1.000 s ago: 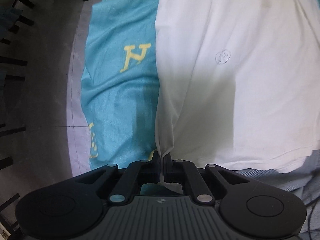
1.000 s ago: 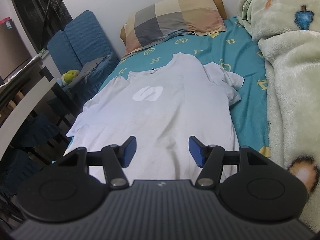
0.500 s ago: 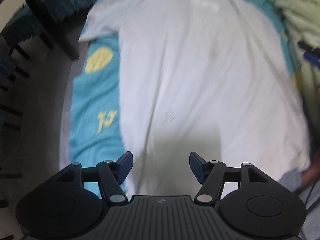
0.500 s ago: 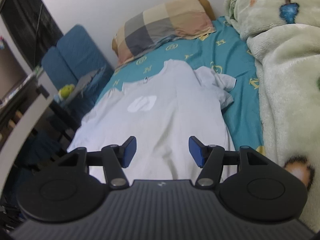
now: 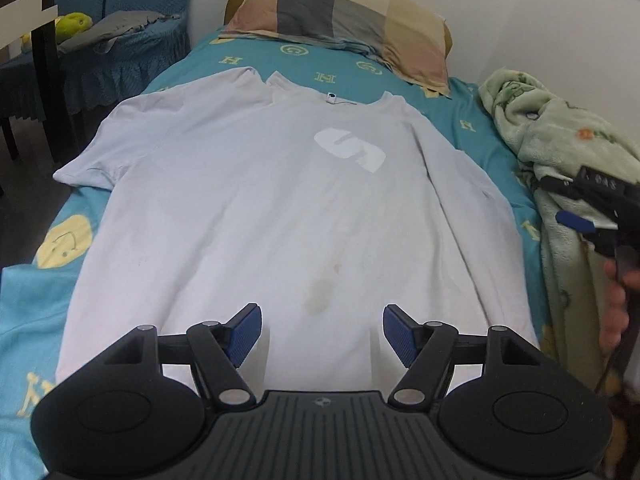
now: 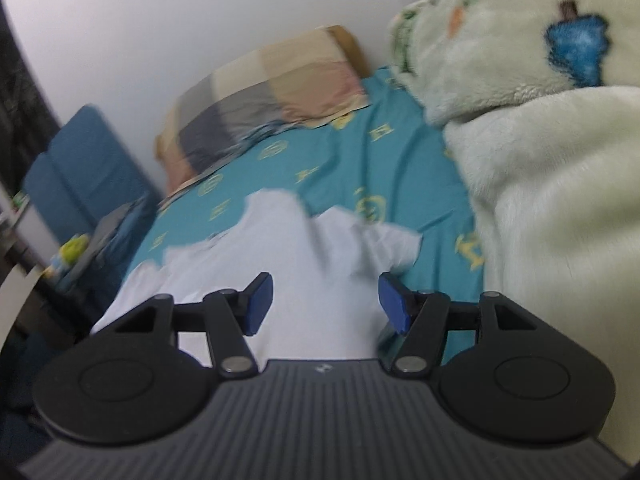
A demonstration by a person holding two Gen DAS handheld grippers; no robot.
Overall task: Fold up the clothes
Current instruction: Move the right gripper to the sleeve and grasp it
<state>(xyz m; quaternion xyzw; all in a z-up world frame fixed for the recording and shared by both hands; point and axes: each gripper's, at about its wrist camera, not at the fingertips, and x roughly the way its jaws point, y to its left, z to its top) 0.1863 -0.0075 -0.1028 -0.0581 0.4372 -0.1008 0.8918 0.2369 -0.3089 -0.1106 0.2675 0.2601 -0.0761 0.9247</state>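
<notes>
- The bed (image 5: 256,54), under a teal printed sheet, carries everything; a checked pillow (image 5: 340,12) lies at its head end and a green fleece blanket (image 6: 552,184) is heaped along its right edge.
- The white T-shirt (image 5: 260,200) lies spread flat down the middle of the bed, collar toward the pillow and hem at the foot edge, so its long axis runs straight away from both grippers. Both sleeves are out sideways, with no fold visible in the body.
- The left gripper (image 5: 322,334) hovers over the hem near the foot edge, roughly on the shirt's centre line, its blue pads spread wide and holding nothing.
- The right gripper (image 6: 326,302) is farther up the right side, pads likewise apart and empty; this view is blurred, but it seems to sit above the shirt's right sleeve (image 6: 384,244), making it the nearer hand for that sleeve.
</notes>
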